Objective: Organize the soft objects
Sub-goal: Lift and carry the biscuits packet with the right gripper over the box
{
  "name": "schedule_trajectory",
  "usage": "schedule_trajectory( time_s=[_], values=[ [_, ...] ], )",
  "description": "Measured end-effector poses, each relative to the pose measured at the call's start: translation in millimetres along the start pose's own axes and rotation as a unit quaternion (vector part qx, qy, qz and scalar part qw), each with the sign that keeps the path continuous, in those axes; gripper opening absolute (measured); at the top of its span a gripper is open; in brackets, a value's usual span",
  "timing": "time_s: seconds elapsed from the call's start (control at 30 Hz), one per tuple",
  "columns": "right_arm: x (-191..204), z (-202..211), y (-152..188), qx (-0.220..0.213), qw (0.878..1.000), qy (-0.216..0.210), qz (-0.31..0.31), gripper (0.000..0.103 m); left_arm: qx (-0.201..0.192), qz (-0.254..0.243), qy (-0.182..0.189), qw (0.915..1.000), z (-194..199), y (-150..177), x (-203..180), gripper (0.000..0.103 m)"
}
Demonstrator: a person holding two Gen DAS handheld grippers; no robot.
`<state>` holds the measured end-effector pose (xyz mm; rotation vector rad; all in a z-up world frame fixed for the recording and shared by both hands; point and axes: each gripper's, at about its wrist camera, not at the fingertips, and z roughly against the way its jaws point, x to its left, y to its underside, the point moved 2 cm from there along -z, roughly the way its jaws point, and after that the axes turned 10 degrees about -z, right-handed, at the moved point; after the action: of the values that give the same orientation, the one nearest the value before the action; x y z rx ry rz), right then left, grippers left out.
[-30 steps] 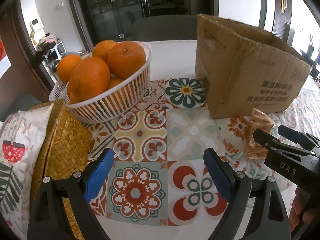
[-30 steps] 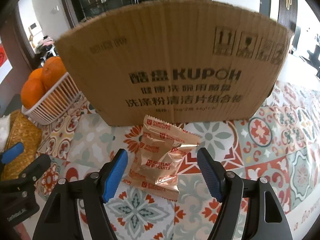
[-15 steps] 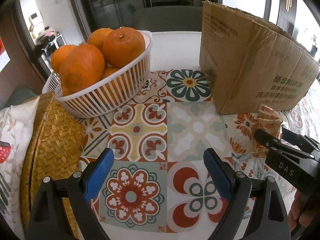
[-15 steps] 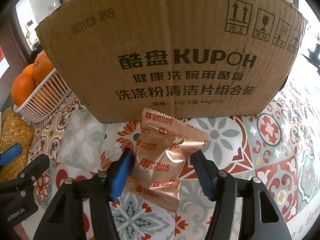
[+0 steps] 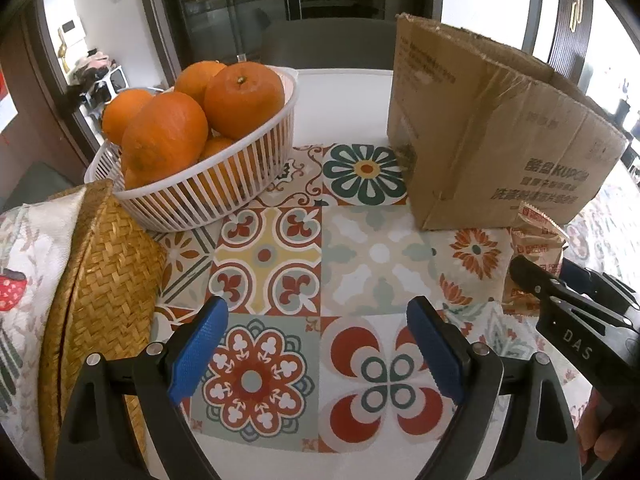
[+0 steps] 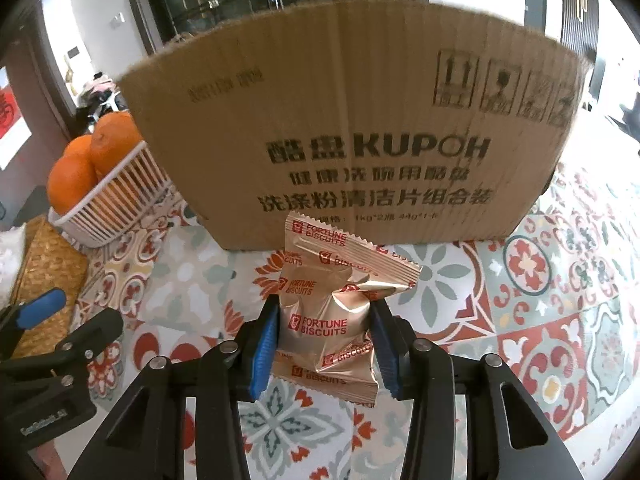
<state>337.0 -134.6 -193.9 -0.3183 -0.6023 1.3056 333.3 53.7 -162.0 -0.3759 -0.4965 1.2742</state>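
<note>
Right ahead of the right gripper [image 6: 325, 340] stands the big brown cardboard box printed KUPOH [image 6: 352, 132], its wall rising straight behind the work spot. Off to the left sits the white slatted plastic basket [image 5: 224, 196] heaped with oranges [image 5: 164, 136], and nearer still a woven straw basket with a printed cloth lining [image 5: 100, 276]. All of it rests on the table under a patterned tile-print cloth [image 5: 280, 264].

A second ago the right gripper's blue pads stood well clear of the packet on both sides; now they have drawn in tight against it. The box also fills less of the right wrist view than half a second ago.

The jaws of the right gripper are closing, and the gold foil Fortune Biscuits packet [image 6: 332, 312] sits between them, both pads pressed to its crinkled sides, just in front of the box's lower edge. Whether its bottom edge touches the cloth I cannot tell.

The left gripper [image 5: 316, 348] hangs over the bare cloth, jaws spread wide, nothing between them, same as before.
</note>
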Motion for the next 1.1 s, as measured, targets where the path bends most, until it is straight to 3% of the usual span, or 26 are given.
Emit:
schedule_trajectory(
  time_s=[0.47,1.1],
  values=[
    [-12.3,74.8,-5.5,-0.048,0.999,-0.015,0.001,0.044,-0.036,-0.007,0.006,0.9993,45.5,-1.2,-8.5,0.092],
    [-19.5,140.3,-24.2,-0.116,0.993,-0.023,-0.002,0.044,-0.1,-0.026,0.005,0.9946,108.4,-14.9,-27.4,0.094]
  ],
)
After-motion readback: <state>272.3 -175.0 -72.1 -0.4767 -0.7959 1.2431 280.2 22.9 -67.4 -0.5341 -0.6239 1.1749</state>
